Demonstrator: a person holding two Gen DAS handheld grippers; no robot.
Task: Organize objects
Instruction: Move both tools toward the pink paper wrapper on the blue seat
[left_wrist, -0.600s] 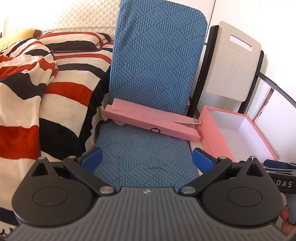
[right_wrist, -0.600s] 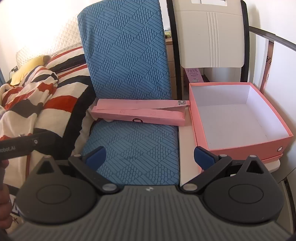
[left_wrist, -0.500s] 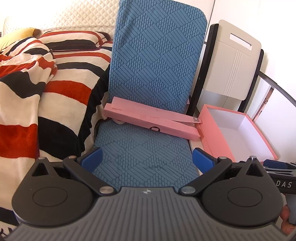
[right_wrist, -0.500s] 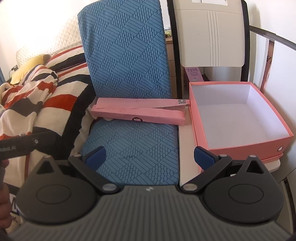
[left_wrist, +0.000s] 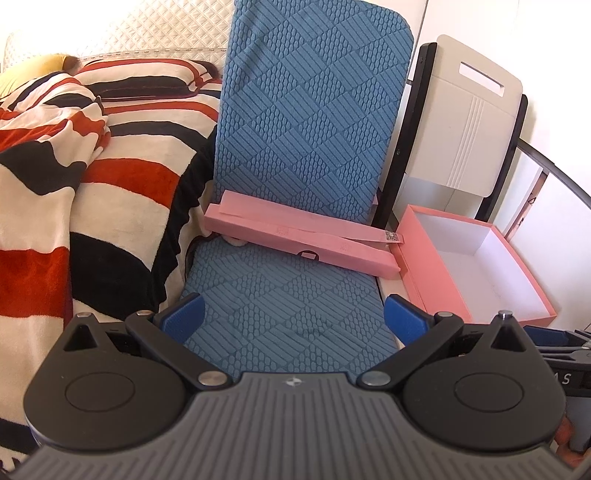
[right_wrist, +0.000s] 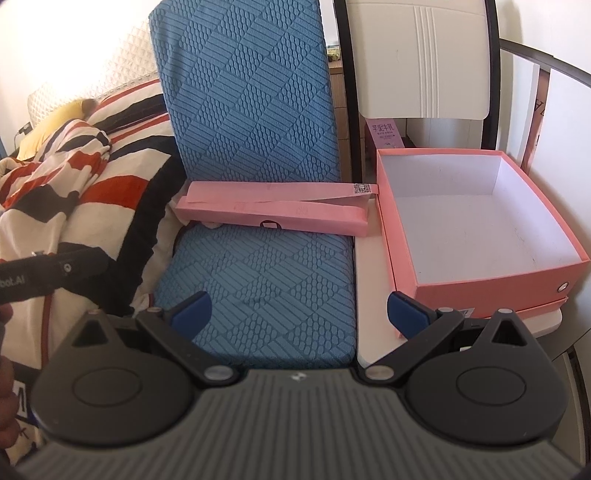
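while both grippers hang above the near end of the seat, the largest thing in view is the bed (left_wrist: 122, 173) on the left, covered by a blanket striped in red, black and cream. to its right a blue quilted floor chair (left_wrist: 306, 122) stands with its back upright and its seat pad (right_wrist: 266, 291) lying flat toward the near side. behind it, to the right, a white folding chair (left_wrist: 469, 129) with a black frame leans against the wall. on the right an open pink box (right_wrist: 491, 291) with a white inside sits on a white surface, with nothing in it. the long pink lid (left_wrist: 299, 240) lies across the far end of the seat pad, against the chair back; its right end is just beside the box's left wall, and whether they touch i cannot tell. the left gripper (left_wrist: 293, 317) has its blue fingers spread wide with nothing between them. the right gripper (right_wrist: 299, 314) is likewise spread wide and holds nothing; its right finger sits in front of the box's near left corner.
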